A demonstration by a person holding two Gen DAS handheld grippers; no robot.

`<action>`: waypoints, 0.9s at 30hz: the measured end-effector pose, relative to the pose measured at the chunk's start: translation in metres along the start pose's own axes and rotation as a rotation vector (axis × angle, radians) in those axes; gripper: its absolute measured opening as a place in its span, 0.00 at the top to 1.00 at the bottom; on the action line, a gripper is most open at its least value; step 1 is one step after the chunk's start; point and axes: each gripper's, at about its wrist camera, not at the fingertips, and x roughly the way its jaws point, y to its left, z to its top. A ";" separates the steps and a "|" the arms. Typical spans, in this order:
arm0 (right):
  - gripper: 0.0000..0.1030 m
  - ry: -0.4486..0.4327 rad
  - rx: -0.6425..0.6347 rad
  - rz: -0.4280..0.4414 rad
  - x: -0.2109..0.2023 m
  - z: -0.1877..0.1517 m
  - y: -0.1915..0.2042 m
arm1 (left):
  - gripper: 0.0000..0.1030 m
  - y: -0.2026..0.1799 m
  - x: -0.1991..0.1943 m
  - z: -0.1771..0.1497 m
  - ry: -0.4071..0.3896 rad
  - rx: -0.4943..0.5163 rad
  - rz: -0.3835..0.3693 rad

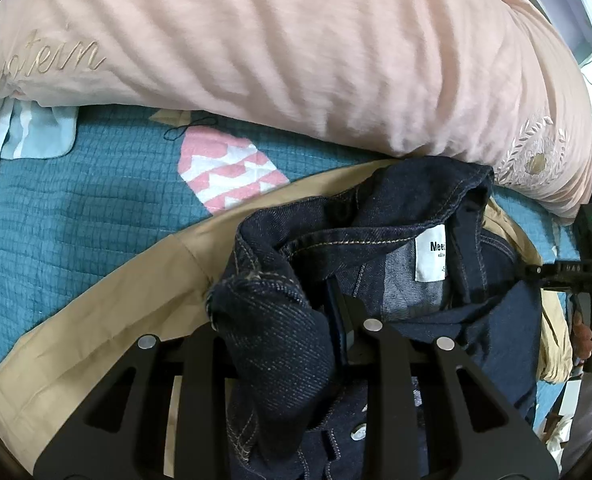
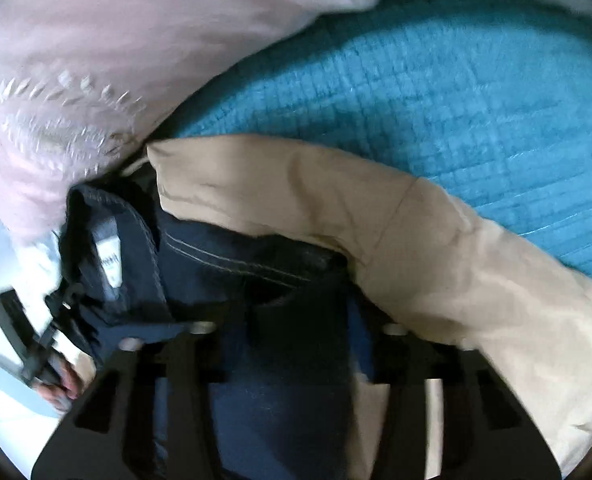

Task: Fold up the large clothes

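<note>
**Both tongs in the denim, collar end toward the pillow**

Your left gripper (image 1: 296, 320) has a thick fold of the dark denim jacket (image 1: 396, 216) bunched between its two black fingers; the cloth fills the gap and rises above the tips, so the tongs are pinching it. Just past that fold the collar stands open, and the white neck label (image 1: 431, 258) faces up inside it.

Your right gripper (image 2: 296, 328) has its fingers drawn close, with denim jacket (image 2: 231, 252) cloth lying between them. This view is blurred and dark at the tips, so you cannot tell whether the pads are really pressing on the fabric or only stand around it. The same white neck label (image 2: 109, 260) shows to the left of that gripper.

The jacket lies on a tan garment (image 1: 107, 300), which spreads out beneath it on both sides; in the right wrist view the tan garment (image 2: 436, 240) runs off to the right and forward. Both lie on a teal quilted bedspread (image 1: 75, 208) with a pink and white patch (image 1: 227, 172) stitched into it. A large pale pink pillow (image 1: 296, 48) with embroidery sits at the far edge, and the collar touches its lower rim.

At the right edge of the left wrist view you can see your right hand (image 1: 586, 332) on the other tool's handle.
</note>
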 end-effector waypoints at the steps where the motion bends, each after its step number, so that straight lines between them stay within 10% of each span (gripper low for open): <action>1: 0.77 -0.017 -0.029 -0.015 -0.006 -0.004 0.004 | 0.75 0.000 0.000 0.000 -0.001 -0.001 -0.003; 27: 0.92 -0.177 -0.144 0.040 -0.094 -0.077 0.051 | 0.89 -0.034 -0.110 -0.031 -0.149 0.080 -0.116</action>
